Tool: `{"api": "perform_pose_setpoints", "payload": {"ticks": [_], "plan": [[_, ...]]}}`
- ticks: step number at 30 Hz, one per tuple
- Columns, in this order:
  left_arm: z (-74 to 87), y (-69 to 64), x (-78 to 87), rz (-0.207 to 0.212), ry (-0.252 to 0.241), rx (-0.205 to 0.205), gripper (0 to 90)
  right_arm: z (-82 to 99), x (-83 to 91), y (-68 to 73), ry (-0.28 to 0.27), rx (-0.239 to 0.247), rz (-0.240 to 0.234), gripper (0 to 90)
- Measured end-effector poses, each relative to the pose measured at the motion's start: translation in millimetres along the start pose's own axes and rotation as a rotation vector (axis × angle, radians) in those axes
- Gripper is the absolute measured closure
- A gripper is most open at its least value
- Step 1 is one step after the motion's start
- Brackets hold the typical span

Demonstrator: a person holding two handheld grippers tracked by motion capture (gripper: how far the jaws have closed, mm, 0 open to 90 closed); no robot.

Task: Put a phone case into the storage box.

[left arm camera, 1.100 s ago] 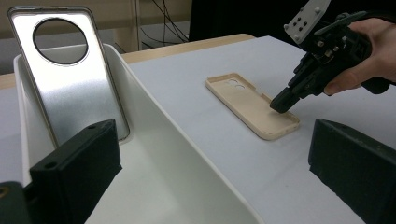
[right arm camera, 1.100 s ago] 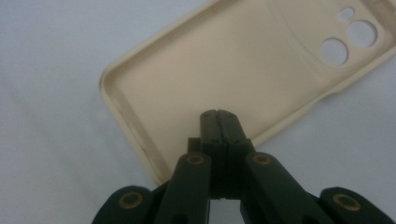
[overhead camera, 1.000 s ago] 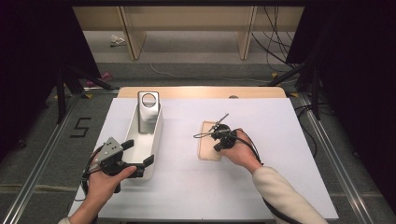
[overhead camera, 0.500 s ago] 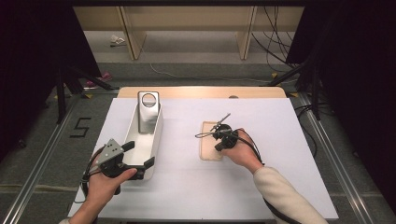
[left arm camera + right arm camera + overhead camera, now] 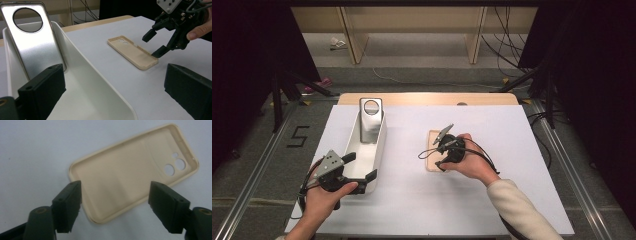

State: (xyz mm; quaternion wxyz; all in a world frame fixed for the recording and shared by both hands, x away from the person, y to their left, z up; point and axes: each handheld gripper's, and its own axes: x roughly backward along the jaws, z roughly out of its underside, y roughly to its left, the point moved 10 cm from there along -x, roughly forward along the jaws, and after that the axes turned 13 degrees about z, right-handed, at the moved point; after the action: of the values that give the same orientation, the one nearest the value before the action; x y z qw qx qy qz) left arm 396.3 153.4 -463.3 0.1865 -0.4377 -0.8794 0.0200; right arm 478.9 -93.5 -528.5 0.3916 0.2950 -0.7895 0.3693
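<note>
The left gripper [image 5: 362, 176] straddles the white tray's [image 5: 379, 150] near wall, fingers spread and not clearly pinching, so the tray could slide. At about two o'clock from it, the right gripper [image 5: 435, 156] has just been opening; its fingers stand apart over the near end of the beige phone case [image 5: 133, 53], which lies flat on the counter [image 5: 512, 130]. A shallow close could skid it. The silver phone case [image 5: 371, 120] leans in the tray's far end.

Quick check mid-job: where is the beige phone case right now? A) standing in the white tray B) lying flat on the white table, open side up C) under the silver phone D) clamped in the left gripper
B: the beige phone case lies flat on the white table, hollow side up, with the right gripper open above its end.
</note>
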Motion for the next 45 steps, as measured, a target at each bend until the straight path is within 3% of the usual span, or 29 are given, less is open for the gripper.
{"api": "perform_pose_setpoints", "payload": {"ticks": [6,14,19,32,45], "plan": [[1.3,0.0,0.9,-0.001,0.005,0.002,3.0,-1.4,3.5,8.0,-0.002,0.114,-0.006,22.3],[1.6,-0.8,1.7,0.0,0.005,0.0,3.0,2.5,-0.1,15.1,0.043,0.21,0.011,22.9],[1.3,-0.1,2.0,0.0,0.003,0.0,3.0,3.8,-3.5,17.0,0.069,0.224,0.024,23.4],[1.9,-0.4,1.3,0.003,0.006,0.001,3.1,2.3,-13.2,18.4,0.114,0.322,0.062,25.5],[2.8,-1.0,-0.2,0.007,0.01,0.001,3.2,3.8,-18.7,18.5,0.132,0.35,0.065,29.1]]}}
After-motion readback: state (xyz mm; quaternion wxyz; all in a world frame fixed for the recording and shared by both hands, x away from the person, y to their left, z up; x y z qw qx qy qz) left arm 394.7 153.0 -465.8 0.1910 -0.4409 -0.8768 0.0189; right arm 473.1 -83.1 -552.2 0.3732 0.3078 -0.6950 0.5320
